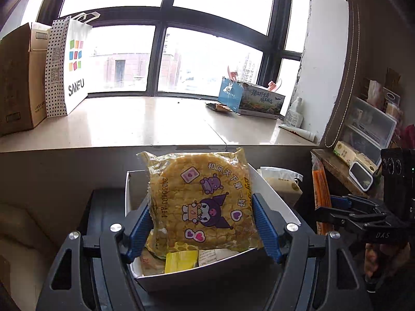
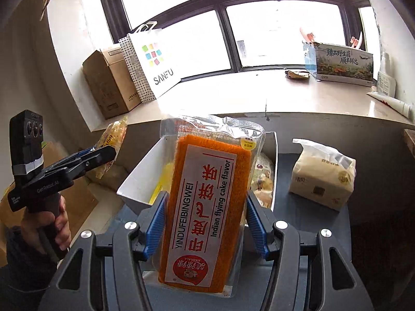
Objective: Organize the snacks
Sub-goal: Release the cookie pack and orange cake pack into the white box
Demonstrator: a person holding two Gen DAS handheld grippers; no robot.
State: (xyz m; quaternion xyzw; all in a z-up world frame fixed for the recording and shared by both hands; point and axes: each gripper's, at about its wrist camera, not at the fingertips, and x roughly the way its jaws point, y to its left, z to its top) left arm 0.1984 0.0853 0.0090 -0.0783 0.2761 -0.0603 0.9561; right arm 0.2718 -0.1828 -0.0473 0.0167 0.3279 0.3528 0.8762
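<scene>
My left gripper [image 1: 202, 220] is shut on a yellow round cake packet [image 1: 205, 199] with cartoon print, held above a white open box [image 1: 275, 199] that holds several snack packets. My right gripper [image 2: 205, 220] is shut on an orange flying-cake packet [image 2: 207, 194], held above the same white box [image 2: 140, 181]. In the left wrist view the right gripper [image 1: 337, 207] shows at the right with the orange packet [image 1: 320, 194] edge-on. In the right wrist view the left gripper [image 2: 85, 160] shows at the left with the yellow packet [image 2: 111, 142].
A tissue pack [image 2: 321, 173] lies right of the box on the dark surface. On the window ledge stand a cardboard box [image 1: 18, 77], a SANFU paper bag [image 1: 67, 67] and a printed carton [image 1: 254, 98]. A shelf with storage drawers [image 1: 368, 127] is at the right.
</scene>
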